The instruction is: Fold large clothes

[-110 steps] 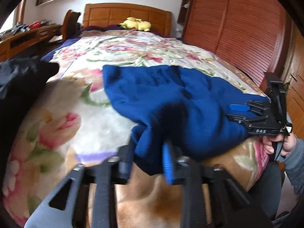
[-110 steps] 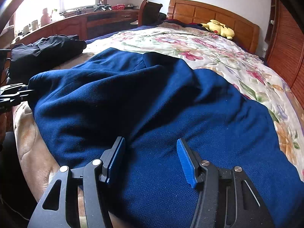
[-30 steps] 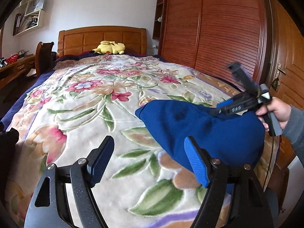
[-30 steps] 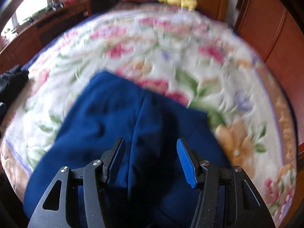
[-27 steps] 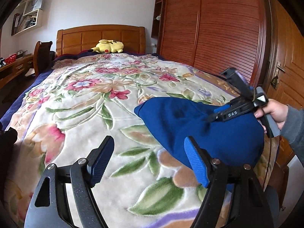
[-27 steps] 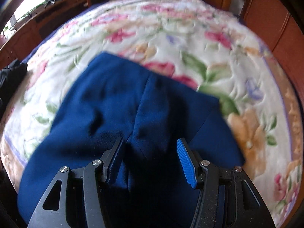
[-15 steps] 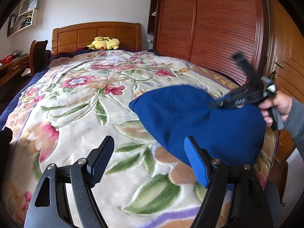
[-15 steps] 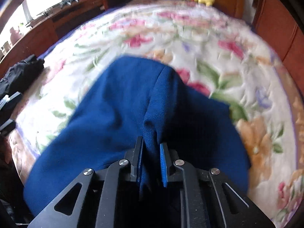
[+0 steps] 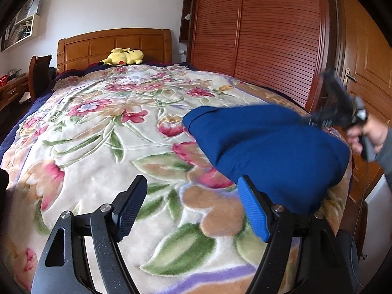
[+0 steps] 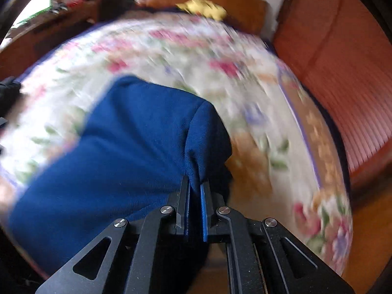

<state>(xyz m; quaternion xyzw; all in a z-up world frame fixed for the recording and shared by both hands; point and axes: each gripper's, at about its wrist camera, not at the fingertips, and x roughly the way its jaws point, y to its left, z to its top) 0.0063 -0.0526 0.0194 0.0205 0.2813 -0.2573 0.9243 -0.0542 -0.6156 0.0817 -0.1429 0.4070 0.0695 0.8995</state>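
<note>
A blue garment [image 9: 267, 144] lies bunched on the right front corner of the floral bedspread [image 9: 103, 132]. My left gripper [image 9: 191, 208] is open and empty, low over the bed just left of the garment. My right gripper [image 10: 194, 191] is shut on a raised fold of the blue garment [image 10: 137, 142] and lifts it; this view is blurred by motion. In the left wrist view the right gripper [image 9: 316, 120] shows blurred at the garment's far right edge, held by a hand.
A yellow plush toy [image 9: 123, 56] lies by the wooden headboard [image 9: 115, 44]. A slatted wooden wardrobe [image 9: 274, 39] and a door [image 9: 362, 56] stand close on the right. A desk and chair [image 9: 39, 73] stand at the left. A dark item [image 10: 7, 93] sits at the bed's left edge.
My right gripper closed on a fold of the blue garment and now pulls it up and sideways. My left gripper stayed open and shifted slightly.
</note>
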